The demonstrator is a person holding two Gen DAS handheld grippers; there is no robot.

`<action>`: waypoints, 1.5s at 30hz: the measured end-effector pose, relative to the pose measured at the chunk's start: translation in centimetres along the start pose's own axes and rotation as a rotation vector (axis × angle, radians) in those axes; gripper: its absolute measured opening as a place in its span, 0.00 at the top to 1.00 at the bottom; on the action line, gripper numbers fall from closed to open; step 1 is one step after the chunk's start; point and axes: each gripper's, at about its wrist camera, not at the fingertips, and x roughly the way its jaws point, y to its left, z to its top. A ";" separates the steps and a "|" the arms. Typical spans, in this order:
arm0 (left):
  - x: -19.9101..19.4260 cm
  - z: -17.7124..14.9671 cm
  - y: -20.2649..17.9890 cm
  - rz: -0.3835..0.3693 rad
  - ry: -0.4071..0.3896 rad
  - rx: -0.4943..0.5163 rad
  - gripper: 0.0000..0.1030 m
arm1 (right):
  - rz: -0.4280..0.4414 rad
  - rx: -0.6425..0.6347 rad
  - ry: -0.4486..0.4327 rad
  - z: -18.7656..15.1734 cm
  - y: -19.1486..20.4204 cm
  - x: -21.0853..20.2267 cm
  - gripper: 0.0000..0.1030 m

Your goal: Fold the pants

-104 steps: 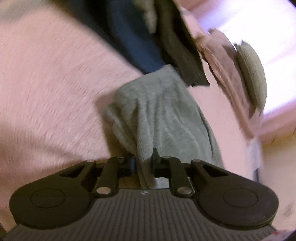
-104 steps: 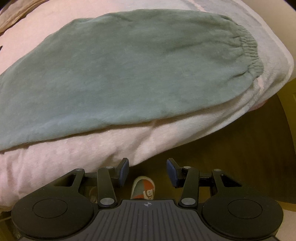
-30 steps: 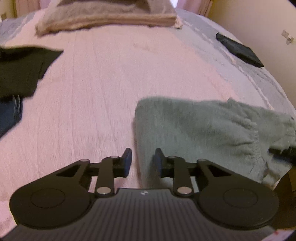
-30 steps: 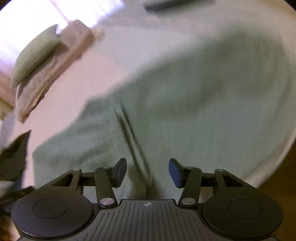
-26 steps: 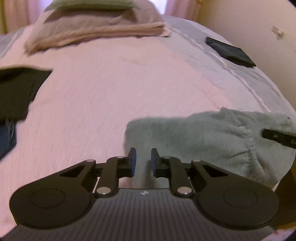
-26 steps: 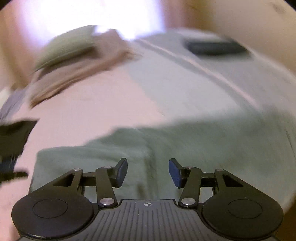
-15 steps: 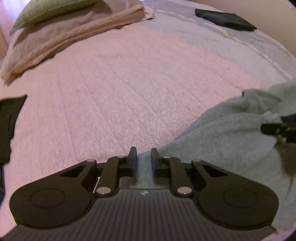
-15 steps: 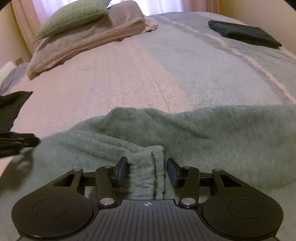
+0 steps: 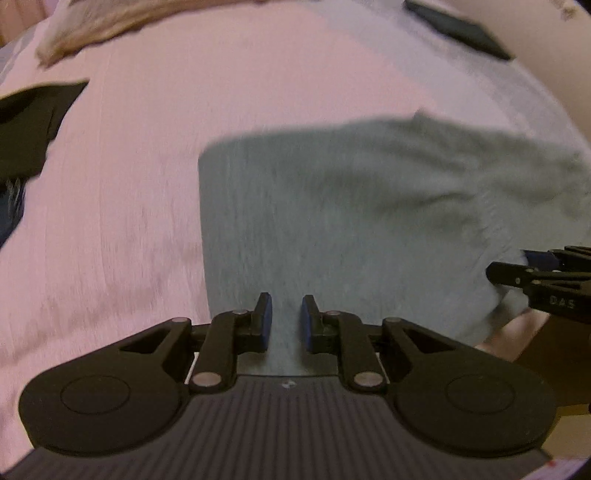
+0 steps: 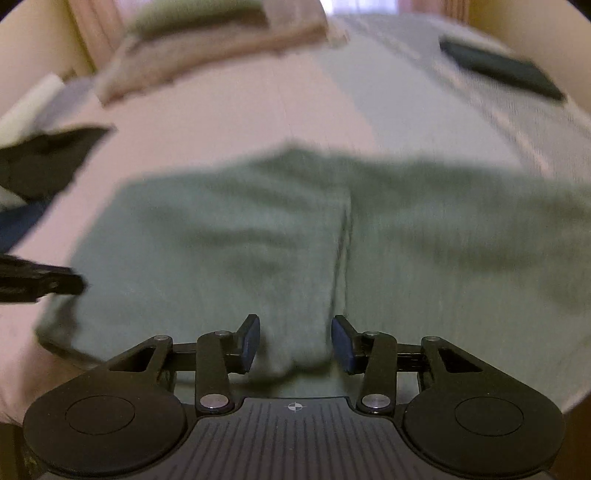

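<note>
Pants: grey-green pants (image 9: 332,206) lie spread flat on the bed, folded over, near its front edge; in the right wrist view (image 10: 229,243) a seam runs from 12 o'clock down toward the gripper.
Pants edges: the left wrist view shows a straight edge at 9 o'clock of the cloth; the far edge runs across at 12 o'clock. Both views are blurred, so fine folds cannot be read.
Left gripper: the left gripper (image 9: 286,319) sits over the near edge of the pants, its jaws a narrow gap apart with cloth seen between them; whether the pads pinch the cloth, cannot tell.
Right gripper: the right gripper (image 10: 295,341) sits at the near edge of the pants at 6 o'clock, its jaws standing wide apart, a hump of cloth lying between them untouched.
Cross views: each gripper's dark tip shows in the other's view, at 3 o'clock and at 9 o'clock.
Bed cover: pink bedspread (image 9: 129,166), turning pale grey-blue toward 1 o'clock.
Surroundings: dark garment (image 9: 29,125) at 9 o'clock; dark folded item (image 10: 498,68) at 1 o'clock; pillows (image 10: 214,33) at 11 o'clock.
</note>
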 end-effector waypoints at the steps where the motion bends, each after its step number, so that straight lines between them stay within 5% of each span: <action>1: 0.4 -0.1 -0.4 0.020 0.014 -0.002 0.87 | -0.011 -0.005 0.023 -0.6 -0.2 1.0 0.60; 14: -2.6 1.4 -4.1 0.101 0.110 -0.025 0.67 | 0.023 0.142 0.045 0.2 -2.3 -3.8 0.53; 25: -3.8 2.3 -7.3 0.042 0.011 0.028 0.67 | 0.009 0.216 0.010 -1.4 -5.4 -6.4 0.53; 32: -0.7 4.0 -11.1 -0.019 -0.118 0.153 0.68 | -0.122 0.494 -0.144 -3.7 -15.8 -9.5 0.52; 34: 2.2 4.3 -12.1 -0.020 -0.088 0.175 0.67 | -0.127 0.605 -0.192 -5.1 -19.0 -10.0 0.51; 36: 5.4 4.4 -12.5 0.025 0.018 0.150 0.67 | -0.101 0.732 -0.234 -6.7 -22.2 -10.2 0.49; 43: 3.1 5.0 -12.8 -0.011 0.002 0.098 0.70 | 0.044 0.975 -0.464 -10.2 -29.3 -10.5 0.48; 45: 2.4 5.3 -13.1 -0.013 -0.023 0.109 0.70 | 0.074 0.967 -0.511 -10.2 -29.8 -10.5 0.58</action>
